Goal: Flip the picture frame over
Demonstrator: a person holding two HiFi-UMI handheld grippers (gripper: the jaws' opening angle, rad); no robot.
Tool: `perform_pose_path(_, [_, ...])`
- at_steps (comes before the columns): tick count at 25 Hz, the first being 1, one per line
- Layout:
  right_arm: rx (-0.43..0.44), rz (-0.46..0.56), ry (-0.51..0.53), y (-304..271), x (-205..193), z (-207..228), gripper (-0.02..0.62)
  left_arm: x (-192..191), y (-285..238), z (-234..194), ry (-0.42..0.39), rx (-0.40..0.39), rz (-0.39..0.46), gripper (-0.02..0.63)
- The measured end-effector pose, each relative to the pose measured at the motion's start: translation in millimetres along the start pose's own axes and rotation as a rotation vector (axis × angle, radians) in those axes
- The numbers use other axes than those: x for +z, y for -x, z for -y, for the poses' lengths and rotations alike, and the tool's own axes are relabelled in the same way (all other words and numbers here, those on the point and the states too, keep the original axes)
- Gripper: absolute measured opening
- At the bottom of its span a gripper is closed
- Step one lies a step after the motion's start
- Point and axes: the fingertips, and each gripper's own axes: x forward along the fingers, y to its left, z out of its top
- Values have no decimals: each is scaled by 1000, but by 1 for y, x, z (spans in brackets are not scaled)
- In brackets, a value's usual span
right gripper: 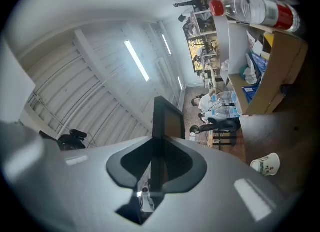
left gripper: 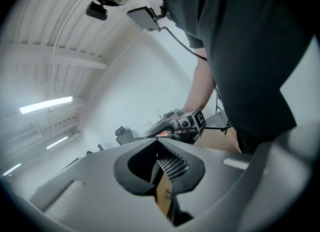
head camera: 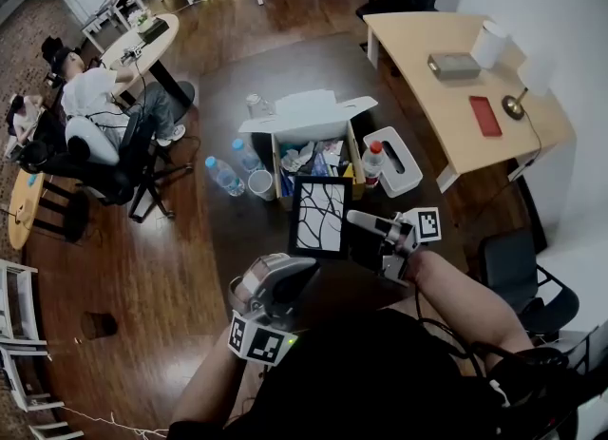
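Note:
The picture frame [head camera: 320, 217] is black with a white, black-lined print, and it is held off the floor with the print facing me. My right gripper [head camera: 359, 220] is shut on its right edge; in the right gripper view the dark frame [right gripper: 167, 118] stands edge-on between the jaws of that gripper [right gripper: 159, 143]. My left gripper [head camera: 300, 271] sits at the frame's lower left corner. In the left gripper view, the jaws of this gripper [left gripper: 162, 163] are closed on a thin brown edge [left gripper: 164, 193], which looks like the frame's backing. The right gripper [left gripper: 182, 122] shows beyond.
An open cardboard box [head camera: 309, 115] of clutter stands on the floor just past the frame, with water bottles [head camera: 224, 174], a paper cup [head camera: 260, 183] and a white bin [head camera: 397, 161] beside it. A wooden desk [head camera: 456, 96] is at right. A person sits on a chair [head camera: 95, 96] at left.

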Motion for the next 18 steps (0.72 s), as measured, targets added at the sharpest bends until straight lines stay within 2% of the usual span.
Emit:
perform_pose_path(2, [-5, -3, 2, 7, 0, 2, 66, -1, 7, -16, 81, 52, 8, 0])
perform_pose_path(3, [-12, -7, 3, 13, 0, 5, 66, -3, 10, -25, 167, 86, 12, 0])
perform_pose_path(4, [-22, -11, 2, 20, 0, 8, 66, -10, 14, -35, 306, 128, 19, 0])
perform_pose_path(5, [-34, -12, -1, 26, 0, 12, 66, -19, 18, -45, 478, 170, 33, 0])
perform_pose_path(7, [-65, -4, -12, 38, 0, 22, 66, -39, 27, -62, 771, 211, 77, 0])
perform_pose_path(10, [-106, 9, -25, 54, 0, 35, 66, -64, 36, -77, 1072, 224, 155, 0])
perform_pose_path(12, [-128, 10, -29, 62, -1, 44, 66, -72, 41, -81, 1194, 239, 185, 0])
perform_pose_path(18, [-206, -8, -44, 86, -9, 75, 66, -91, 33, -65, 1366, 225, 146, 0])
